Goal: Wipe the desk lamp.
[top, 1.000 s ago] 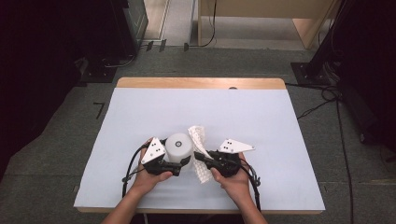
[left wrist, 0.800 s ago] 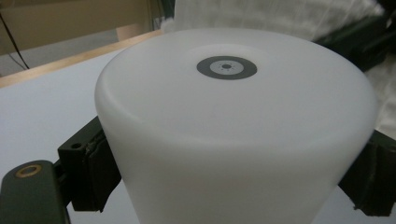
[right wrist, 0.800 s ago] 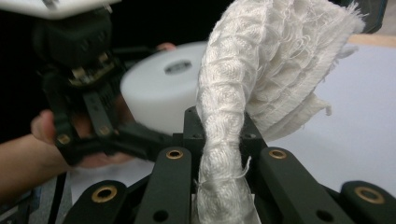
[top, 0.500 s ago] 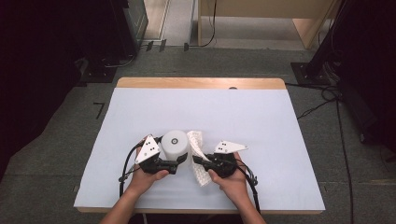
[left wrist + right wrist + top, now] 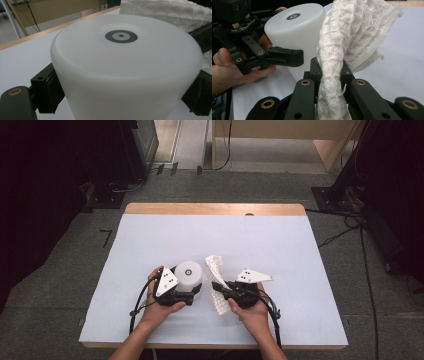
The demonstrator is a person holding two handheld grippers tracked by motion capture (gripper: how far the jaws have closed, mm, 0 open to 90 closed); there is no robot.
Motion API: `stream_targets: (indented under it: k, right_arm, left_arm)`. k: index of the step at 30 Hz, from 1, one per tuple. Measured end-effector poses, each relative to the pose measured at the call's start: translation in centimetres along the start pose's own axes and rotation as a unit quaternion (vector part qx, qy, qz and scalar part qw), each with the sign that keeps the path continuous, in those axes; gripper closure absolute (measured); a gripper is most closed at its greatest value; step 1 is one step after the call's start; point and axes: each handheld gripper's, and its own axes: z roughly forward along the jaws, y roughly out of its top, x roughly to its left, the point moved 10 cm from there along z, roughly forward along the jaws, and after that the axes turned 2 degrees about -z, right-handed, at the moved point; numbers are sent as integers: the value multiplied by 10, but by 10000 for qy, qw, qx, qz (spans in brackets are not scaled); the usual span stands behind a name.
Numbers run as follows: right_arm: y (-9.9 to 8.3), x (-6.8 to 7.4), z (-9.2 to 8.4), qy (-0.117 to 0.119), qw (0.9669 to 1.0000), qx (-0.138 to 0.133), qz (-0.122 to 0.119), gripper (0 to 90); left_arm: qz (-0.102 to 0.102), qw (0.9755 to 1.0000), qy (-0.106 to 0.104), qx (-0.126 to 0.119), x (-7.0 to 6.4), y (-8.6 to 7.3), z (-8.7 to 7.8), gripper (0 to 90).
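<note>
While both hands sit at the near edge of the desk [image 5: 150, 235], I read the scene as follows.

Left claw [image 5: 192, 294]: I have it clamped on the white cylinder [image 5: 189, 275], one jaw on each side of the wall, as the left gripper view shows. Judged reason: to pin the cylinder upright so it does not slide or tip when the cloth meets it.

Right claw [image 5: 216, 285]: its jaws are pinched tight on the white cloth [image 5: 215, 270], the fabric bunched into a rope between them in the right gripper view. Judged reason: a firm pinch low on the cloth leaves a loose flap above the jaws free for wiping.

Cloth position: held up off the desk, just beside the cylinder on its right in the high view; whether the two touch I cannot tell.

Cylinder position: standing on the desk, near the front edge, left of centre.

Cylinder appearance: smooth, matt, milky white, slightly translucent; rounded shoulder; flat top bearing a small dark ring with a paler centre [image 5: 121, 36].

Cloth appearance: white waffle weave, frayed at its edges, folded and crumpled.

Step in hand, by my judgement: wiping the cylinder's side with the cloth.
</note>
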Motion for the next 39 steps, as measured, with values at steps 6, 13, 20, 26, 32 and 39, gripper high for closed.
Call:
stream_targets:
  k: [6, 13, 20, 26, 32, 39]
  right_arm:
    - [-1, -4, -2, -65, 10000, -8, 18, 796]
    - [0, -7, -4, -109, 9999, -54, 72, 796]
    - [-5, -1, 2, -73, 10000, 26, -18, 796]
    - [-7, 11, 9, 47, 9999, 97, -101, 797]
    - [0, 13, 5, 73, 9999, -20, -77, 798]
    - [24, 19, -13, 125, 9990, -413, -142, 798]
  left_arm:
    - [-241, 9995, 154, -161, 1, 6, -6, 67]
    - [-231, 9954, 933, -42, -4, 5, -3, 68]
    - [-430, 9983, 389, -77, -3, 7, -6, 88]
    - [-509, 9965, -464, -480, -15, 23, -15, 89]
    - [-368, 9965, -689, -312, -24, 16, -11, 90]
    - [-223, 9971, -690, -229, -28, 14, -7, 90]
